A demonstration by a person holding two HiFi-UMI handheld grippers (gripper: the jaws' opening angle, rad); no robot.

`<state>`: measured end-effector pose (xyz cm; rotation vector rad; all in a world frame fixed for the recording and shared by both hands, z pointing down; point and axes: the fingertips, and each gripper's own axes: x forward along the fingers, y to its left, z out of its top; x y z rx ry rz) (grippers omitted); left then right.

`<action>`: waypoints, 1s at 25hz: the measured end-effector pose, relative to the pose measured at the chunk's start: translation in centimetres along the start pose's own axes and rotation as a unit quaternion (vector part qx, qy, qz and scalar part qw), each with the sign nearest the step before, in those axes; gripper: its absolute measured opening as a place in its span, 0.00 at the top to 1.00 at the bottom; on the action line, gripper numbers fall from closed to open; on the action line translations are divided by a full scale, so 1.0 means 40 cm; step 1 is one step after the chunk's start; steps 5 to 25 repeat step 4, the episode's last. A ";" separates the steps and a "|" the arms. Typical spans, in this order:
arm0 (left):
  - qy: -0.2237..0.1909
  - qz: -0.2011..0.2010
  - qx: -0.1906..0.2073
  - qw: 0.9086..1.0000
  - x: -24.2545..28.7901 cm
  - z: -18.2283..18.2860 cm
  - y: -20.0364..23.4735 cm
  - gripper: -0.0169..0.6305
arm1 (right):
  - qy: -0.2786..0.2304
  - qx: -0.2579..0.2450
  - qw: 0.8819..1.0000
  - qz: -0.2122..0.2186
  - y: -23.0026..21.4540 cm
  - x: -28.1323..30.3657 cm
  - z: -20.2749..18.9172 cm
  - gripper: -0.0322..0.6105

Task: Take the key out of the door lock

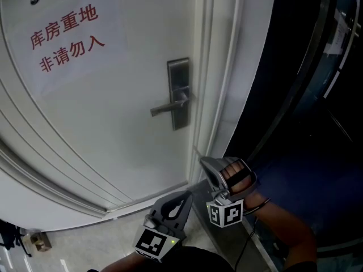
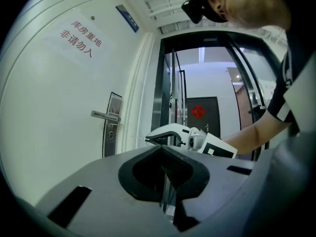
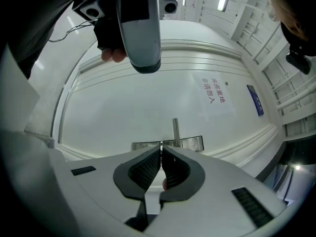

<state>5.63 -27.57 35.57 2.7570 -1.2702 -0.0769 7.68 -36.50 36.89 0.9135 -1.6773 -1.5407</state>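
The steel lock plate (image 1: 178, 92) with its lever handle (image 1: 167, 107) sits on the white door (image 1: 102, 123). My right gripper (image 1: 202, 162) hangs below and right of the plate, near the door's edge. It is shut on a thin metal key (image 1: 196, 150) that pokes from its tip, clear of the lock. In the right gripper view the key's edge (image 3: 161, 144) shows between the closed pads, with the lock plate (image 3: 190, 143) beyond. My left gripper (image 1: 184, 197) is lower, beside the right one, shut and empty. From the left gripper view the right gripper (image 2: 148, 139) points toward the door.
Red Chinese characters (image 1: 65, 35) are printed on the door. A dark glass partition (image 1: 295, 84) stands to the right of the door frame (image 1: 218, 78). The person's forearm (image 1: 283, 220) reaches in from the lower right. A small object (image 1: 38, 241) lies on the floor at lower left.
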 end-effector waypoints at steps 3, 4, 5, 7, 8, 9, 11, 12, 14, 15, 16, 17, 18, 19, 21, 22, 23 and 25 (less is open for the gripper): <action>0.000 0.000 0.001 1.000 -0.016 0.003 -0.015 0.96 | 0.002 0.003 1.000 0.005 0.002 -0.017 0.010 0.92; -0.001 -0.001 0.002 1.000 -0.021 0.004 -0.021 0.96 | 0.002 0.004 1.000 0.006 0.002 -0.022 0.013 0.92; -0.001 -0.001 0.002 1.000 -0.021 0.004 -0.021 0.96 | 0.002 0.004 1.000 0.006 0.002 -0.022 0.013 0.92; -0.001 -0.001 0.002 1.000 -0.021 0.004 -0.021 0.96 | 0.002 0.004 1.000 0.006 0.002 -0.022 0.013 0.92; -0.001 -0.001 0.002 1.000 -0.021 0.004 -0.021 0.96 | 0.002 0.004 1.000 0.006 0.002 -0.022 0.013 0.92; -0.001 -0.001 0.002 1.000 -0.021 0.004 -0.021 0.96 | 0.002 0.004 1.000 0.006 0.002 -0.022 0.013 0.92; -0.001 -0.001 0.002 1.000 -0.021 0.004 -0.021 0.96 | 0.002 0.004 1.000 0.006 0.002 -0.022 0.013 0.92; -0.001 -0.001 0.002 1.000 -0.021 0.004 -0.021 0.96 | 0.002 0.004 1.000 0.006 0.002 -0.022 0.013 0.92; -0.001 -0.001 0.002 1.000 -0.021 0.004 -0.021 0.96 | 0.002 0.004 1.000 0.006 0.002 -0.022 0.013 0.92; -0.001 -0.001 0.002 1.000 -0.021 0.004 -0.021 0.96 | 0.002 0.004 1.000 0.006 0.002 -0.022 0.013 0.92; -0.001 -0.001 0.002 1.000 -0.021 0.004 -0.021 0.96 | 0.002 0.004 1.000 0.006 0.002 -0.022 0.013 0.92; -0.001 -0.001 0.002 1.000 -0.021 0.004 -0.021 0.96 | 0.002 0.004 1.000 0.006 0.002 -0.022 0.013 0.92; -0.001 -0.001 0.002 1.000 -0.021 0.004 -0.021 0.96 | 0.002 0.004 1.000 0.006 0.002 -0.022 0.013 0.92; -0.001 -0.001 0.002 1.000 -0.021 0.004 -0.021 0.96 | 0.002 0.004 1.000 0.006 0.002 -0.022 0.013 0.92; -0.001 -0.001 0.002 1.000 -0.021 0.004 -0.021 0.96 | 0.002 0.004 1.000 0.006 0.002 -0.022 0.013 0.92; -0.001 -0.001 0.002 1.000 -0.021 0.004 -0.021 0.96 | 0.002 0.004 1.000 0.006 0.002 -0.022 0.013 0.92; -0.001 -0.001 0.002 1.000 -0.021 0.004 -0.021 0.96 | 0.002 0.004 1.000 0.006 0.002 -0.022 0.013 0.92; -0.001 -0.001 0.002 1.000 -0.021 0.004 -0.021 0.96 | 0.002 0.004 1.000 0.006 0.002 -0.022 0.013 0.92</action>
